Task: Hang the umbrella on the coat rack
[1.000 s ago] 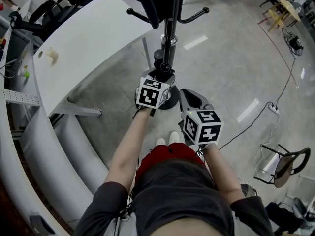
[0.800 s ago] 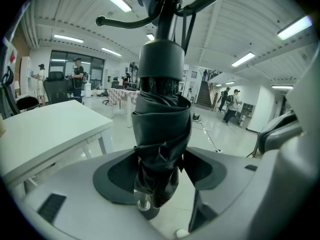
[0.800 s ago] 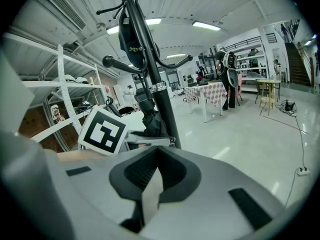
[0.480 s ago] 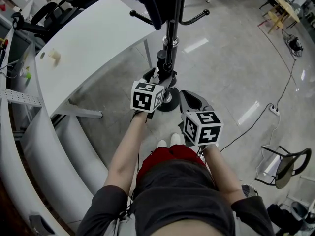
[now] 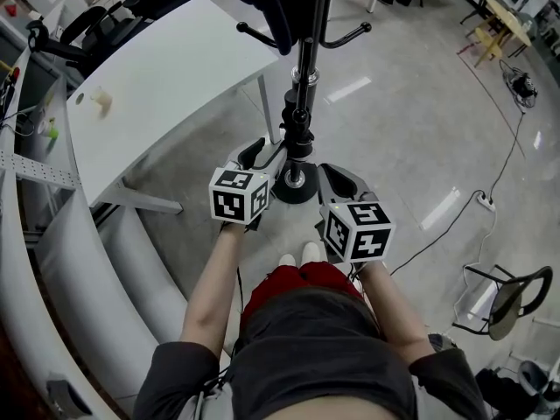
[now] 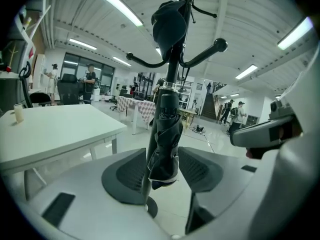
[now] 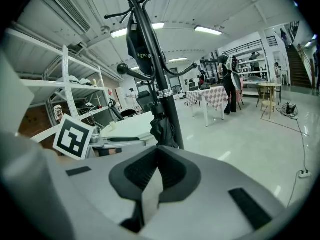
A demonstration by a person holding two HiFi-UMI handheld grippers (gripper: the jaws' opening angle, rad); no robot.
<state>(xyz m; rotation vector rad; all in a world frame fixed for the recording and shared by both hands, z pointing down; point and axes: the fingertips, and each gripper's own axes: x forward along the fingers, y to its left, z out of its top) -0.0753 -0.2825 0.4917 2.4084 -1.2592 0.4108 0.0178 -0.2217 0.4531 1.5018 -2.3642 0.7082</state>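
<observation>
A black coat rack stands on a round base on the floor in front of me. The folded dark umbrella hangs along its pole, strap end up near the hooks. In the left gripper view the umbrella dangles just beyond my left gripper. Its jaws are apart and have just been closing with nothing pressed between the pads. In the head view the left gripper sits left of the pole, clear of it. My right gripper is shut and empty, right of the base. From the right gripper view the umbrella shows behind the right gripper.
A black cap-like item hangs on an upper hook. A white table stands to the left of the rack, with white shelving nearer me. A cable crosses the floor at right, near a chair.
My left gripper has drawn back from the pole, moving left and toward me, with the umbrella left hanging. The right gripper has stayed where it was.
</observation>
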